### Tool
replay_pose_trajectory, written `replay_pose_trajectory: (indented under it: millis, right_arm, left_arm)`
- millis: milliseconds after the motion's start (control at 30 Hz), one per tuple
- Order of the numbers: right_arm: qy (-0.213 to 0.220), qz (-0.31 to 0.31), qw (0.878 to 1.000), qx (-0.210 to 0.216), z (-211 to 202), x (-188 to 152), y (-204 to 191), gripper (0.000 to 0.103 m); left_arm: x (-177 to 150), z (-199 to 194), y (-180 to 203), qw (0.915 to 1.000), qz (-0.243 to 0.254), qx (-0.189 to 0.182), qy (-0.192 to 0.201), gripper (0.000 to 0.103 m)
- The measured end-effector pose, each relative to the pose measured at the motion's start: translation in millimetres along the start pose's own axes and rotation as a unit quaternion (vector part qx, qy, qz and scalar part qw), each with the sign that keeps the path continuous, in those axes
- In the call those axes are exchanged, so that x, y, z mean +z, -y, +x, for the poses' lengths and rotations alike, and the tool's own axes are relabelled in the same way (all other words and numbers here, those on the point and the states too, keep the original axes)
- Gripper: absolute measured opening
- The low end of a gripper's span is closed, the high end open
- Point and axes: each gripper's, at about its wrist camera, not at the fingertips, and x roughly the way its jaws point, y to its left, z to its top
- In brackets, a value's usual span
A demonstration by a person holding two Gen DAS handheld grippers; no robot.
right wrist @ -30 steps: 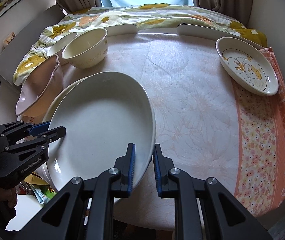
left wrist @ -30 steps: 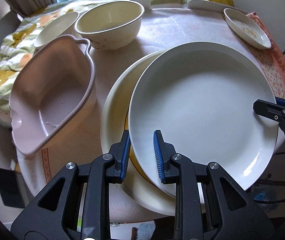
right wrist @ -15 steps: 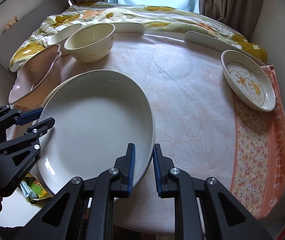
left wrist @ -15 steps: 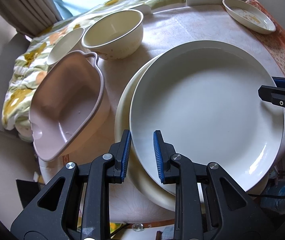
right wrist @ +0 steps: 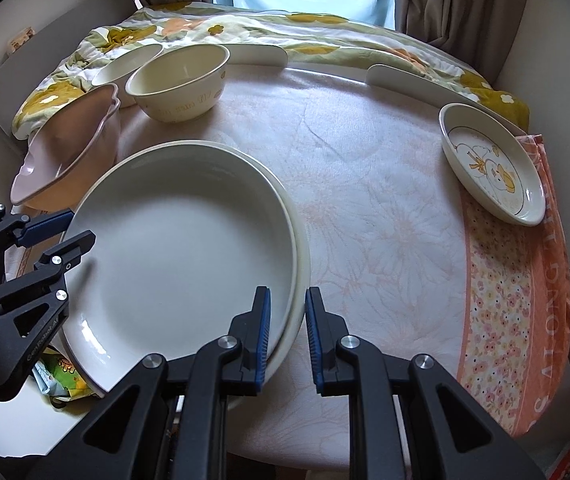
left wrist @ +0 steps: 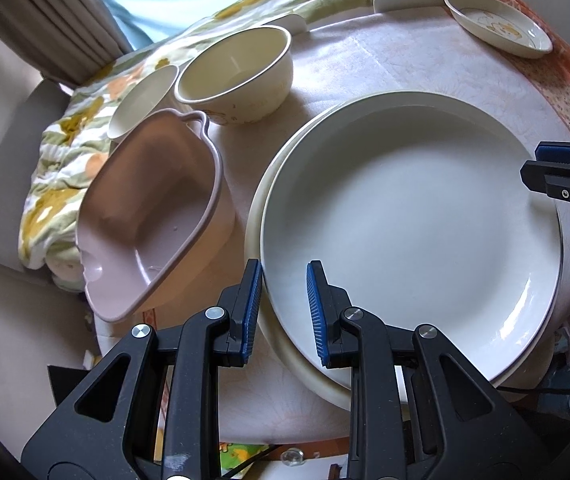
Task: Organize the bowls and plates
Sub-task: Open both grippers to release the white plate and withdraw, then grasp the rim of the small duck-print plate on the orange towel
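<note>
A large white plate [left wrist: 405, 220] [right wrist: 181, 248] lies nearly centred over a slightly wider cream plate [left wrist: 255, 216] [right wrist: 303, 264] near the table's front edge. My left gripper [left wrist: 285, 312] [right wrist: 79, 226] is shut on the white plate's near-left rim, one pad inside the plate and one outside. My right gripper [right wrist: 288, 328] [left wrist: 533, 162] is shut on the opposite rim; the cream plate's edge also passes between its jaws. Whether the white plate rests fully on the cream one I cannot tell.
A pink heart-shaped bowl [left wrist: 149, 208] [right wrist: 65, 160] overhangs the table's left edge beside the plates. Behind it stand a cream bowl [left wrist: 237, 76] [right wrist: 181, 84] and a small white bowl [left wrist: 145, 96]. A duck-patterned dish [right wrist: 493, 164] sits far right on the floral tablecloth [right wrist: 385, 220].
The white plate, held by both grippers, has shifted left from an offset position to sit almost centred over the cream plate. Both wrist views have tilted slightly.
</note>
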Motion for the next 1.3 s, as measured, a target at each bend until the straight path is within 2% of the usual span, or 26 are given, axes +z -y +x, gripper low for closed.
replay_pose_trajectory:
  millis: [333, 433, 467, 533, 567, 600, 633, 667, 700, 733, 800, 900, 1100, 1167, 1200, 1300]
  right_arm:
    - [0.000, 0.014, 1.000, 0.010, -1.9, 1.2, 4.0, 0.016]
    - [0.007, 0.029, 0.999, 0.020, -9.5, 4.1, 9.0, 0.016]
    - [0.013, 0.035, 0.999, 0.028, -14.0, 5.7, 10.9, 0.016]
    - [0.021, 0.050, 0.997, 0.047, -22.5, 9.0, 16.7, 0.016]
    - [0.026, 0.058, 0.997, 0.052, -26.8, 10.4, 20.2, 0.016]
    - [0.033, 0.067, 0.996, 0.054, -31.5, 11.6, 24.5, 0.021]
    - [0.041, 0.077, 0.995, 0.055, -37.5, 12.7, 29.8, 0.044]
    - [0.050, 0.084, 0.994, 0.054, -42.9, 13.6, 34.8, 0.063]
    - [0.062, 0.091, 0.993, 0.053, -48.7, 13.9, 40.2, 0.097]
    - [0.079, 0.097, 0.991, 0.050, -56.2, 13.7, 47.0, 0.103]
    - [0.104, 0.109, 0.988, 0.038, -68.8, 12.3, 59.8, 0.103]
    - [0.124, 0.136, 0.983, 0.011, -90.0, 8.0, 84.3, 0.103]
    - [0.180, 0.183, 0.965, -0.052, -152.5, 7.3, 134.4, 0.103]
    - [0.176, 0.212, 0.960, -0.046, -163.7, 6.7, 153.7, 0.103]
    - [0.159, 0.232, 0.959, -0.043, -165.0, 6.4, 163.2, 0.103]
    - [0.156, 0.283, 0.945, -0.061, -164.9, -1.4, 185.8, 0.103]
  left_arm:
    - [2.3, -3.7, -11.8, 0.9992, -0.029, -0.029, -0.004, 0.020]
    - [6.8, -18.6, -19.5, 0.9983, -0.042, -0.040, 0.010, 0.021]
    - [9.7, -25.3, -22.2, 0.9980, -0.045, -0.043, 0.017, 0.024]
    - [16.4, -38.4, -26.4, 0.9973, -0.048, -0.047, 0.030, 0.052]
    - [19.7, -46.0, -29.2, 0.9967, -0.051, -0.048, 0.041, 0.083]
    - [23.1, -56.1, -32.7, 0.9954, -0.056, -0.048, 0.062, 0.100]
    - [27.1, -66.5, -36.1, 0.9934, -0.060, -0.048, 0.085, 0.102]
    - [32.2, -76.4, -38.9, 0.9913, -0.061, -0.049, 0.106, 0.102]
    - [38.5, -82.9, -40.4, 0.9901, -0.058, -0.053, 0.117, 0.102]
    - [46.0, -87.6, -41.4, 0.9894, -0.054, -0.055, 0.123, 0.102]
    - [63.3, -96.5, -42.5, 0.9874, -0.051, -0.064, 0.135, 0.102]
    - [94.2, -108.7, -42.1, 0.9813, -0.044, -0.106, 0.155, 0.102]
    - [167.0, -122.5, -13.7, 0.9597, -0.015, -0.194, 0.202, 0.102]
    - [188.0, -122.4, 2.5, 0.9560, -0.001, -0.212, 0.202, 0.102]
    - [196.4, -121.3, 11.2, 0.9550, 0.012, -0.218, 0.201, 0.102]
    - [219.9, -112.2, 38.9, 0.9569, 0.050, -0.215, 0.189, 0.102]
